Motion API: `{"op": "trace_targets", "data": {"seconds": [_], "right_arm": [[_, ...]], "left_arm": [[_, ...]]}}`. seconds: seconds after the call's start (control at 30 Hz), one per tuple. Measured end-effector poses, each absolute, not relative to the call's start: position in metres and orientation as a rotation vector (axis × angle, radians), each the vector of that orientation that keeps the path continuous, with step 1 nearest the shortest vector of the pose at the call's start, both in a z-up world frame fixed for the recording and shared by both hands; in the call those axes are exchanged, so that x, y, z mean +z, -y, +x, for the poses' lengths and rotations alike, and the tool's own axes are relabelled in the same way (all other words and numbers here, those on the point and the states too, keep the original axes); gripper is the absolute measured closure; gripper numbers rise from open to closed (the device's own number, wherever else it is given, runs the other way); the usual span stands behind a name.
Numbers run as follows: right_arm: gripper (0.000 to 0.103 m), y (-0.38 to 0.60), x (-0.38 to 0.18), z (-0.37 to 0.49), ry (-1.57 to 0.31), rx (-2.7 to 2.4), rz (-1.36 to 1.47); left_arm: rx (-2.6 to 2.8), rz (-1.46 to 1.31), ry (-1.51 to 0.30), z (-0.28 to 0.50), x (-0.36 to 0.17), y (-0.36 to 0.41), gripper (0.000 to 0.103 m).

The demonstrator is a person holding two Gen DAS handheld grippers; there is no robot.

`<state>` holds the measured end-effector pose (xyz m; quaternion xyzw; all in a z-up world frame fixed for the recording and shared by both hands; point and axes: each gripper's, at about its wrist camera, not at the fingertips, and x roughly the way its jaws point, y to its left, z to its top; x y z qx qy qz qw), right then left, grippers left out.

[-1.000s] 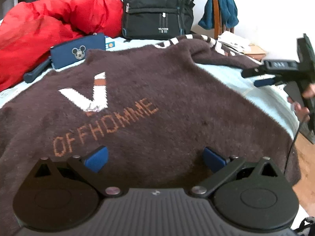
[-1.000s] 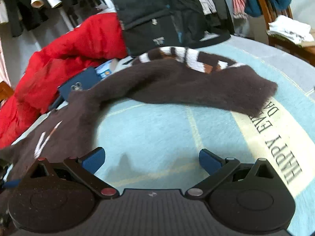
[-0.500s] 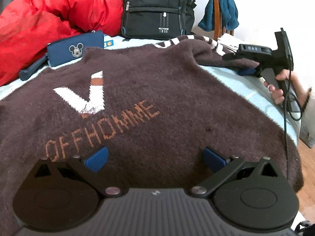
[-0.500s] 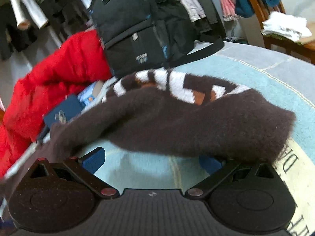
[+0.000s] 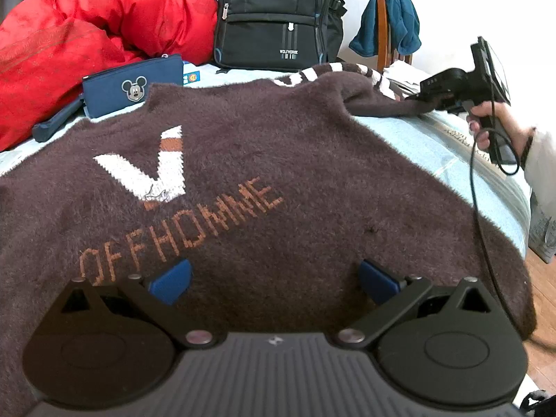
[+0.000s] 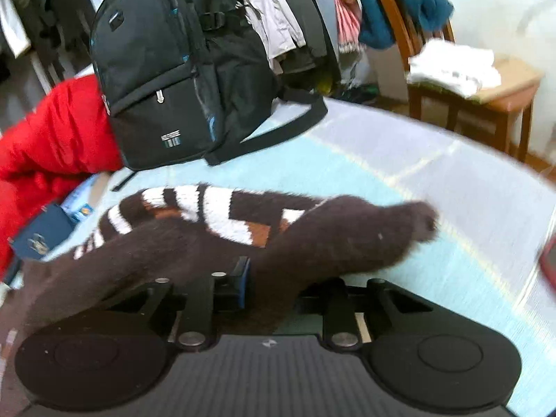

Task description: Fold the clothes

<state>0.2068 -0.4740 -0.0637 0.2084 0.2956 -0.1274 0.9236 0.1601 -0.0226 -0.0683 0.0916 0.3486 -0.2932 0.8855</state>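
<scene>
A dark brown fuzzy sweater (image 5: 278, 173) with a white V and orange lettering lies spread on the bed. My left gripper (image 5: 274, 278) hangs open over its lower part with nothing between the blue pads (image 5: 172, 279). The sleeve (image 6: 330, 232), with its white and orange stripes, runs off to the right. My right gripper (image 6: 274, 278) is closing its jaws on that sleeve near the cuff, and the cloth bunches between the fingers and hides the right one. The left wrist view shows the right gripper (image 5: 422, 99) at the sleeve's end, held by a hand (image 5: 493, 125).
A red quilt (image 5: 87, 41), a black backpack (image 5: 274, 17) and a navy Mickey pouch (image 5: 132, 83) lie at the bed's far side. Beyond the bed stands a wooden chair (image 5: 382, 34) draped with a teal garment. Light blue sheet (image 5: 417, 139) ends at the right edge above wooden floor (image 5: 542, 278).
The right gripper came forward onto the sleeve's end, and its wide jaws closed round the cloth. The left gripper stayed in place, still open.
</scene>
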Motion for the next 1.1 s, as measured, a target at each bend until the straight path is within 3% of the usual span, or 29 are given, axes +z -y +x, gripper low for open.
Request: {"op": "trace_targets", "data": {"seconds": [0.57, 0.77, 0.87, 1.1], "right_arm": [[0.08, 0.511, -0.016, 0.26, -0.652, -0.478, 0.16], [0.046, 0.517, -0.02, 0.259, -0.696, -0.591, 0.132], [0.042, 0.507, -0.017, 0.256, -0.696, -0.572, 0.117], [0.019, 0.426, -0.003, 0.264, -0.744, -0.08, 0.227]], "left_arm": [[-0.614, 0.193, -0.727, 0.164, -0.068, 0.022, 0.001], [-0.61, 0.193, -0.728, 0.166, -0.068, 0.022, 0.001], [-0.609, 0.194, -0.727, 0.166, -0.068, 0.022, 0.001], [-0.604, 0.202, -0.728, 0.165, -0.066, 0.021, 0.001]]}}
